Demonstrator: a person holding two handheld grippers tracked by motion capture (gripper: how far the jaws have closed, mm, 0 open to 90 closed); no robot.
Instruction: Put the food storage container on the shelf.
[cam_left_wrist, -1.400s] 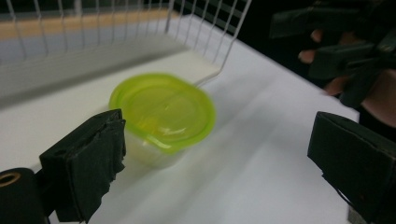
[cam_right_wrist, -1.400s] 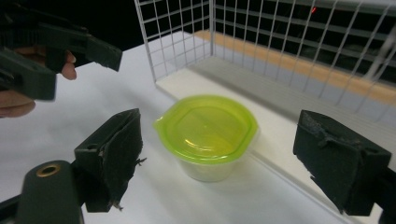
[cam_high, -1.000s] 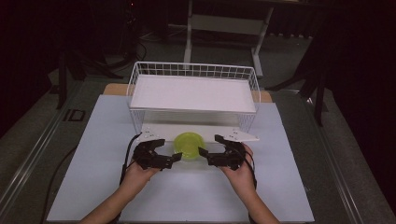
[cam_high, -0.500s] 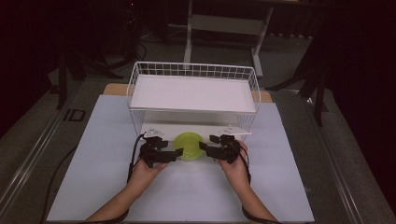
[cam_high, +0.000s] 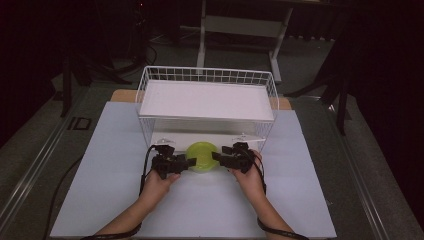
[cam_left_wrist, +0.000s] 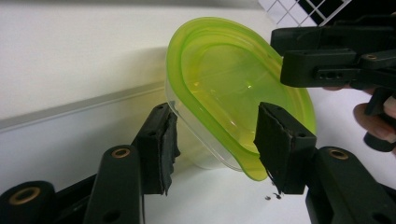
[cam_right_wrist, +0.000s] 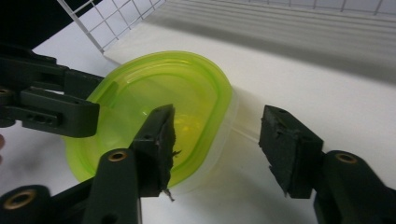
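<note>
Your left hand-held gripper (cam_left_wrist: 215, 140) and right hand-held gripper (cam_right_wrist: 217, 144) both stand open around opposite rims of the green-lidded container (cam_high: 201, 156). It sits on the table (cam_high: 100, 150) at the wire rack's (cam_high: 207, 100) near edge.

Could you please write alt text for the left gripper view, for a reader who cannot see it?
A clear container with a lime-green lid sits tilted on a white surface, framed by the left gripper with its two black jaws open on either side. The right gripper reaches in from the upper right, above the lid's far edge.
</note>
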